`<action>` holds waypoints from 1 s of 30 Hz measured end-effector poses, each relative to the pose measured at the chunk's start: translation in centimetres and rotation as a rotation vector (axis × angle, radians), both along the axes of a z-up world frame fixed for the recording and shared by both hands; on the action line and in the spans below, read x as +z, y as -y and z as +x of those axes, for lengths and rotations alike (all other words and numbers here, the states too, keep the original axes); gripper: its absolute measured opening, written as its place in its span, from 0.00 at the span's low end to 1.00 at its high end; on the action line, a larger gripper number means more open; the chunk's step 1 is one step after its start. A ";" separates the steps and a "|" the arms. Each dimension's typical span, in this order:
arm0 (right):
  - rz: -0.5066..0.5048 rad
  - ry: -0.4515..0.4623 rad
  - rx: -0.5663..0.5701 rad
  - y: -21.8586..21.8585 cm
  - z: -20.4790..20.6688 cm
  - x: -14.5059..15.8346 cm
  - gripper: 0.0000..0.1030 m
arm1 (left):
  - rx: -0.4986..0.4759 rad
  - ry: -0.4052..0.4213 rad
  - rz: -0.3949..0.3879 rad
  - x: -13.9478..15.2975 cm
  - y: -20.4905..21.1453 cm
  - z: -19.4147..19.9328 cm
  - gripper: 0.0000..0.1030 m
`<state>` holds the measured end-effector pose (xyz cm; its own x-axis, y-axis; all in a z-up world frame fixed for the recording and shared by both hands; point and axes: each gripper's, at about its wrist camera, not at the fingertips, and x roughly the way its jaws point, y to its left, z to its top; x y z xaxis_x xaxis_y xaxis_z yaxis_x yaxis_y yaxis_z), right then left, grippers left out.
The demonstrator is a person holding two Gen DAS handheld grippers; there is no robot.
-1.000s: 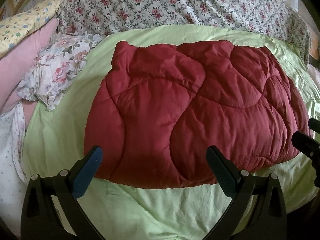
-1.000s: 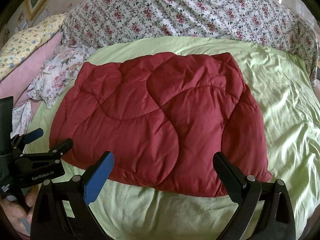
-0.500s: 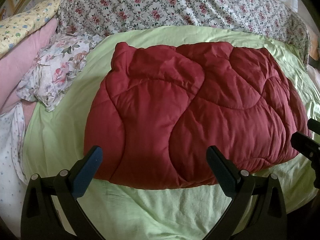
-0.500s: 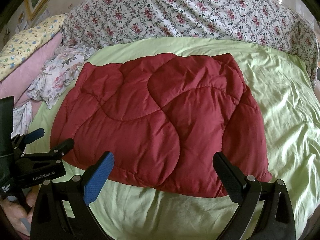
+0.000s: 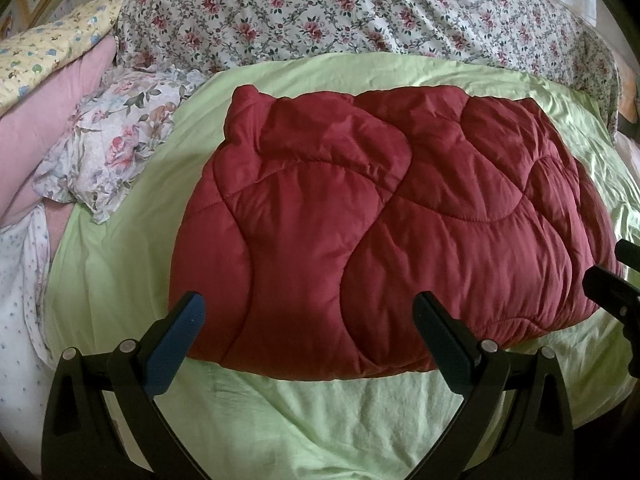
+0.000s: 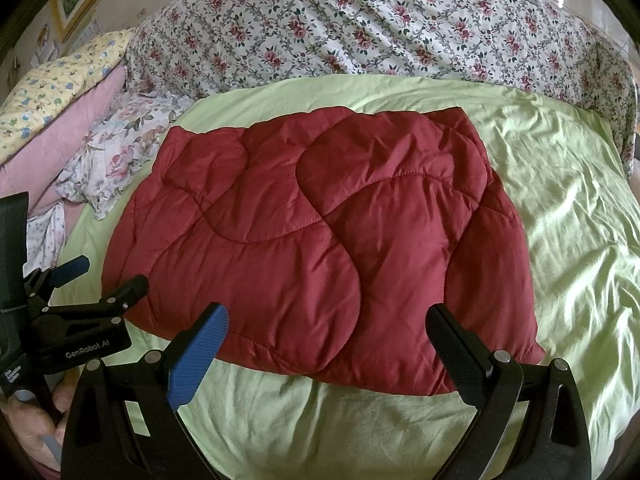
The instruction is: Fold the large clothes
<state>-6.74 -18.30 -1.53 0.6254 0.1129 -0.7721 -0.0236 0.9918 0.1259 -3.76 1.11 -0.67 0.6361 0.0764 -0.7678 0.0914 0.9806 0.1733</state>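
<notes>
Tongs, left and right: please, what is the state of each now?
Left tongs: open, holding nothing, above the near edge of the red quilt.
Right tongs: open, holding nothing, above the same edge.

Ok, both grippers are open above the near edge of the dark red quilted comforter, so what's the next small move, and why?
Probably lower both grippers onto the near edge of the dark red quilted comforter and close. The left gripper and right gripper are open, holding nothing, and the comforter lies flat on the light green bedsheet; it looks already folded, but another fold seems possible.
</notes>
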 end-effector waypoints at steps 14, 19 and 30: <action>0.005 0.001 -0.004 -0.3 0.2 0.2 0.97 | 0.001 0.004 0.003 0.0 0.2 0.1 1.00; 0.016 0.004 -0.007 -0.1 0.2 0.2 0.97 | 0.011 0.005 -0.003 -0.1 0.2 0.3 1.00; 0.026 -0.002 -0.009 0.4 0.6 -0.1 0.97 | 0.011 -0.009 -0.014 -0.4 0.5 0.8 1.00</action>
<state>-6.15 -18.72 -1.61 0.6250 0.1276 -0.7701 -0.0146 0.9883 0.1518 -2.92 0.66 -1.07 0.6283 0.0723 -0.7746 0.0822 0.9839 0.1584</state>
